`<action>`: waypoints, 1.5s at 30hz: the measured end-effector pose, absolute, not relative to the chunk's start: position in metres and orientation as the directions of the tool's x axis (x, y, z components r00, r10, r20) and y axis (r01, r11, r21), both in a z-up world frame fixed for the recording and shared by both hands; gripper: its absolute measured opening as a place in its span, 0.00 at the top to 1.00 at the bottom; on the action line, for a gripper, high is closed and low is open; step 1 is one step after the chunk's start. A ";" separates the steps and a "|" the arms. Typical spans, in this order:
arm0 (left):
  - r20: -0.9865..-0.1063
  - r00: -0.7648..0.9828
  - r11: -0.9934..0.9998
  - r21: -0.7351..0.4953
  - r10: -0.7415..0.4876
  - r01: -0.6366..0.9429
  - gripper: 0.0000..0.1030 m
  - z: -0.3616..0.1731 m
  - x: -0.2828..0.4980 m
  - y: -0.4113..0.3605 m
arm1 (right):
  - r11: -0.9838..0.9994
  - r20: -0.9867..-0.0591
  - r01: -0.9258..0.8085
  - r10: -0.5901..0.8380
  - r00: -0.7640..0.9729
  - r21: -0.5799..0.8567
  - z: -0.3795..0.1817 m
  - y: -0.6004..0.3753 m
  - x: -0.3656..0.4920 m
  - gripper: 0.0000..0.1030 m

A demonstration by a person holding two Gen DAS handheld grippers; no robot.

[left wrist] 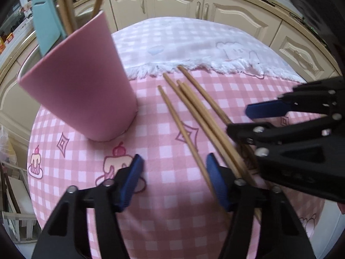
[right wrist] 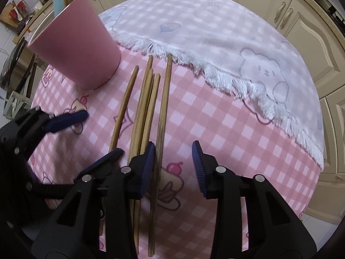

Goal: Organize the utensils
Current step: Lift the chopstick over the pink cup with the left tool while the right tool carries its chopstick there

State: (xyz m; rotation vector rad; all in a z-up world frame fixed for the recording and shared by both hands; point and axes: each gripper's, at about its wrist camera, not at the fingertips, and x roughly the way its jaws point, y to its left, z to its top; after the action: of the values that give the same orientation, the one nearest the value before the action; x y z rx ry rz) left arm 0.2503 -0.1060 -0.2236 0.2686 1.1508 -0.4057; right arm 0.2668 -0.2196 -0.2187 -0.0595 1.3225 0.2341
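The desk [left wrist: 163,194] carries a pink checked cloth with cake prints; a paler fringed cloth [right wrist: 215,43] overlaps its far part. Five loose wooden chopsticks [right wrist: 148,99] lie side by side near the middle of the desk, tips toward the fringe. A pink cup [left wrist: 86,95] stands toward the far left of the desk, just beside the chopsticks, holding more chopsticks [left wrist: 64,4] and a light blue utensil [left wrist: 46,19].

The left claw [left wrist: 174,181] is wide and holds nothing; its right finger touches or overlaps the nearest chopsticks. The right claw [right wrist: 173,168] is wide and holds nothing; the rightmost chopstick [right wrist: 162,116] lies between its fingers, against the left one. Both claws hover low over the near ends of the chopsticks, close together.
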 end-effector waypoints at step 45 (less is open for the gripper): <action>-0.389 0.770 0.860 -0.162 -0.506 0.483 0.96 -0.050 0.193 0.002 | 0.875 -0.294 -0.301 0.422 0.857 0.379 -0.027 -0.264 0.184 0.94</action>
State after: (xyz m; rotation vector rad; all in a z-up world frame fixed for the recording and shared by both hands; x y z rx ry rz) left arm 0.1925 0.0021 -0.0500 -0.0538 0.4369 -0.5368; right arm 0.1839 -0.2638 -0.0266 0.3296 0.3811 0.3870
